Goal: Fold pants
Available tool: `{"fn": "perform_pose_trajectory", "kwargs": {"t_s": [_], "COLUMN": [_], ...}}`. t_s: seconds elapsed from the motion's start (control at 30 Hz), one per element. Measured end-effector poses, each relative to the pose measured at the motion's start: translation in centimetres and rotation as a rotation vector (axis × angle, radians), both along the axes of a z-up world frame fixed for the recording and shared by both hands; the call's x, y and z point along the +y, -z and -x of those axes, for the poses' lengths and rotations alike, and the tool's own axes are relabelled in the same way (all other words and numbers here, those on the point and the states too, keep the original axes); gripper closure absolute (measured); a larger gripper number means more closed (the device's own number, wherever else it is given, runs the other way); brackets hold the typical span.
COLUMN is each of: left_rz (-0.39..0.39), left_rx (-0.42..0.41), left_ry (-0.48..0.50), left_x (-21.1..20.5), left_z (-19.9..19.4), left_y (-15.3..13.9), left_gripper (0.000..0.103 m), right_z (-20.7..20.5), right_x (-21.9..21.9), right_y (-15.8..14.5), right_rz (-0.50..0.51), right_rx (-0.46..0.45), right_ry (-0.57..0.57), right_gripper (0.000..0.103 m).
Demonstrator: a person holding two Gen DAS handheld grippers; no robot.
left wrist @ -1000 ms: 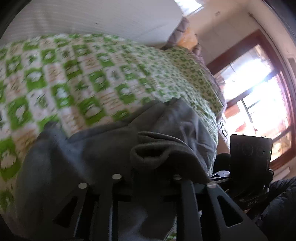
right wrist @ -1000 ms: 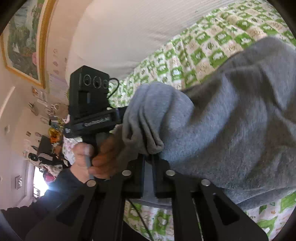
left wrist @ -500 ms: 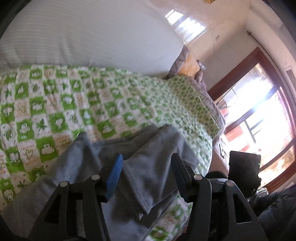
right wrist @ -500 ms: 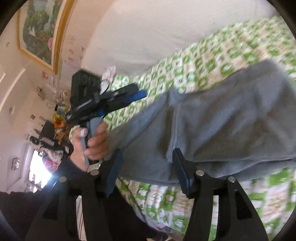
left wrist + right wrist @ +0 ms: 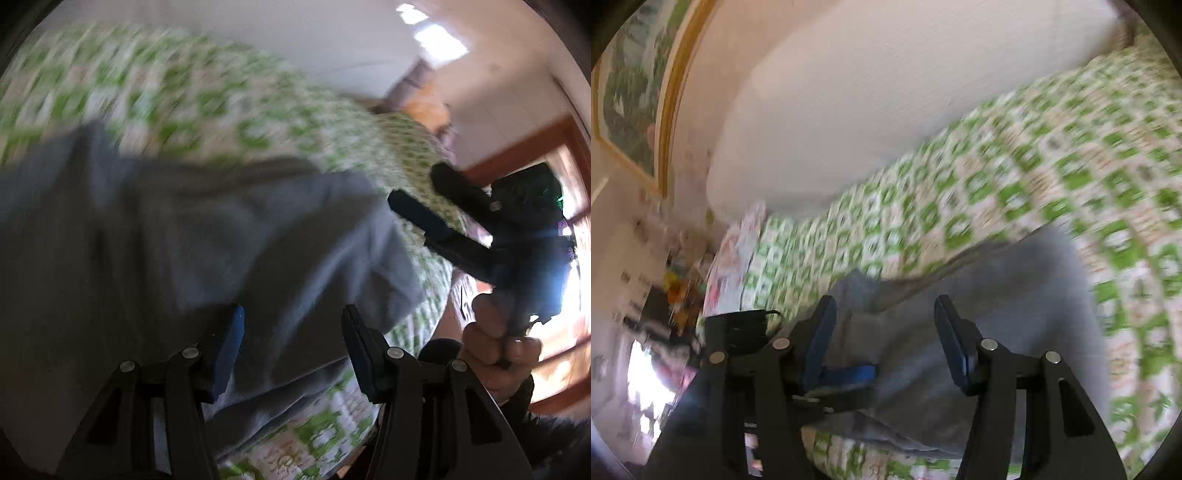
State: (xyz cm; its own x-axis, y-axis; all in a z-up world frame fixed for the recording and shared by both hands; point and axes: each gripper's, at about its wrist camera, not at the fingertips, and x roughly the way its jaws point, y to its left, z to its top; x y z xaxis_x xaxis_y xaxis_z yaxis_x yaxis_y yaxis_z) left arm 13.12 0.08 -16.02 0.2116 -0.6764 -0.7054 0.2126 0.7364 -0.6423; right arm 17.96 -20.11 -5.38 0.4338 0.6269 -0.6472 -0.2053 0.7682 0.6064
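Observation:
The grey pants [image 5: 207,236] lie folded on the green-and-white checked bedspread [image 5: 207,92]. My left gripper [image 5: 291,325] is open and empty just above the pants' near edge. My right gripper [image 5: 884,314] is open and empty over the pants [image 5: 990,295] too. The right gripper also shows in the left wrist view [image 5: 424,199], held by a hand off the pants' right end. The left gripper's blue pad shows low in the right wrist view [image 5: 849,373]. Both views are motion-blurred.
A large white pillow [image 5: 886,92] lies along the far side of the bedspread [image 5: 1071,155]. A framed picture [image 5: 635,81] hangs on the wall at left. A bright window with a wooden frame [image 5: 569,177] is at right.
A second ago both grippers were shut on bunched pants fabric. They opened and let it drop onto the bed, and both have since pulled back and swung over the pants.

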Motion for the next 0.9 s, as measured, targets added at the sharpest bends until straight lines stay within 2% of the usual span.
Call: {"fn": "perform_pose_trajectory", "kwargs": {"t_s": [0.07, 0.13, 0.2, 0.27, 0.37, 0.47, 0.63, 0.7, 0.83, 0.9], "left_rz": [0.023, 0.044, 0.048, 0.060, 0.080, 0.043, 0.016, 0.010, 0.011, -0.017], "left_rx": [0.058, 0.059, 0.052, 0.058, 0.053, 0.016, -0.031, -0.037, -0.042, -0.056], "left_ry": [-0.037, -0.061, -0.078, -0.086, -0.113, -0.167, -0.291, -0.333, -0.415, -0.459], "left_x": [0.6, 1.0, 1.3, 1.8, 3.3, 5.0, 8.8, 9.7, 11.8, 12.8], "left_z": [1.0, 1.9, 2.4, 2.4, 3.0, 4.3, 7.7, 8.7, 10.6, 11.2], "left_y": [2.0, 2.6, 2.8, 2.8, 1.9, 0.1, -2.4, -3.0, -3.7, -4.0], "left_gripper": [0.049, 0.050, 0.053, 0.054, 0.054, 0.053, 0.050, 0.046, 0.046, 0.046], "right_z": [-0.7, -1.5, -2.6, -3.2, -3.1, -2.8, -2.6, -2.5, -2.3, -2.1], "right_x": [1.6, 3.1, 3.3, 3.0, 3.3, 4.7, 9.1, 10.4, 12.6, 13.7], "right_y": [1.3, 3.2, 6.3, 8.1, 7.1, 5.0, 1.9, 1.3, 0.6, 0.4], "right_rz": [0.011, 0.047, 0.111, 0.112, 0.103, 0.075, 0.120, 0.134, 0.139, 0.137], "right_rx": [0.046, 0.088, 0.165, 0.196, 0.183, 0.147, 0.076, 0.063, 0.046, 0.042], "right_ry": [-0.061, -0.110, -0.093, -0.071, -0.079, -0.146, -0.287, -0.329, -0.379, -0.397], "right_gripper": [0.047, 0.047, 0.049, 0.052, 0.050, 0.050, 0.050, 0.050, 0.050, 0.050]}}
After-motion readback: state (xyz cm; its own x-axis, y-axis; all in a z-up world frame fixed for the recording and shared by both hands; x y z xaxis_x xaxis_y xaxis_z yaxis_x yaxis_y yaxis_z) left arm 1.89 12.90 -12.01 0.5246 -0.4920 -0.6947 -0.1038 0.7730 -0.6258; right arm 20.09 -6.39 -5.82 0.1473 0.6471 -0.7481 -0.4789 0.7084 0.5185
